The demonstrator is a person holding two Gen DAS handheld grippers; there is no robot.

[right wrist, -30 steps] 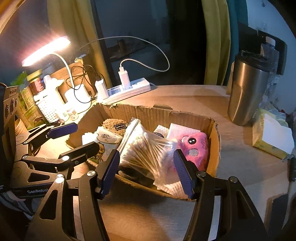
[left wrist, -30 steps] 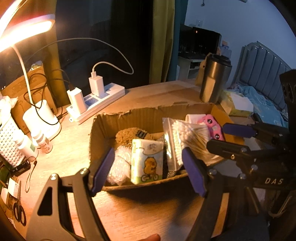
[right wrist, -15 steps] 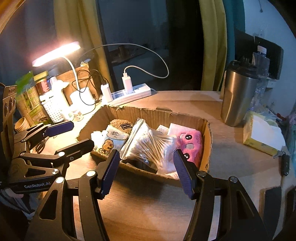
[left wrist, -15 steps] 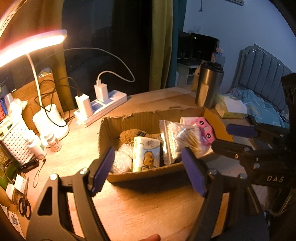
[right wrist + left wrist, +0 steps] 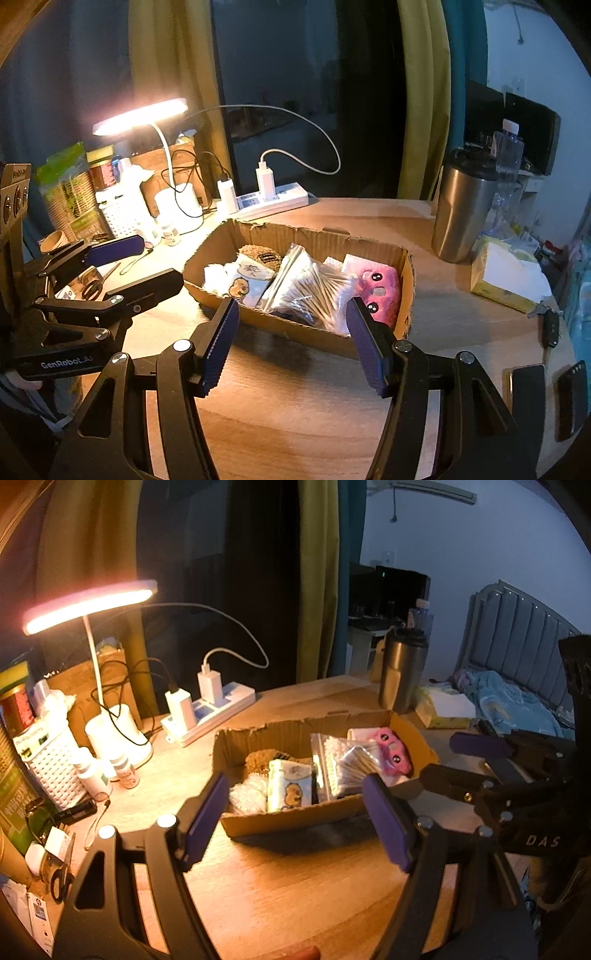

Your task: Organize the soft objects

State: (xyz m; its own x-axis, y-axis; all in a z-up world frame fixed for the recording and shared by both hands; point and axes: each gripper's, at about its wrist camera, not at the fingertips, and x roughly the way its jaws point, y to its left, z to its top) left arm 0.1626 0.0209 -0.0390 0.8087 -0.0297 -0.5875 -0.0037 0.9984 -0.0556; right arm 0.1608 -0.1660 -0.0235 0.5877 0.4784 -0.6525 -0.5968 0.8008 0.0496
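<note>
A shallow cardboard box (image 5: 295,818) (image 5: 306,334) sits on the wooden table. Inside lie a white puff (image 5: 248,795), a tissue pack with a cartoon animal (image 5: 290,789) (image 5: 248,281), a brown fuzzy item (image 5: 258,254), a clear bag of cotton swabs (image 5: 343,766) (image 5: 312,288) and a pink plush (image 5: 393,755) (image 5: 380,290). My left gripper (image 5: 295,823) hangs open on the near side of the box, nothing between its purple pads. My right gripper (image 5: 291,343) is open too, also short of the box, beside the left one.
A lit desk lamp (image 5: 88,605), a white power strip with chargers (image 5: 210,712) and a white basket (image 5: 53,768) crowd the left. A steel tumbler (image 5: 461,210) and a tissue box (image 5: 509,277) stand right. Scissors (image 5: 61,880) lie at the near left; a key fob (image 5: 550,326) lies far right.
Both grippers have pulled back and risen away from the box, which now looks smaller and farther. Their jaws kept the same opening. The box contents stayed put.
</note>
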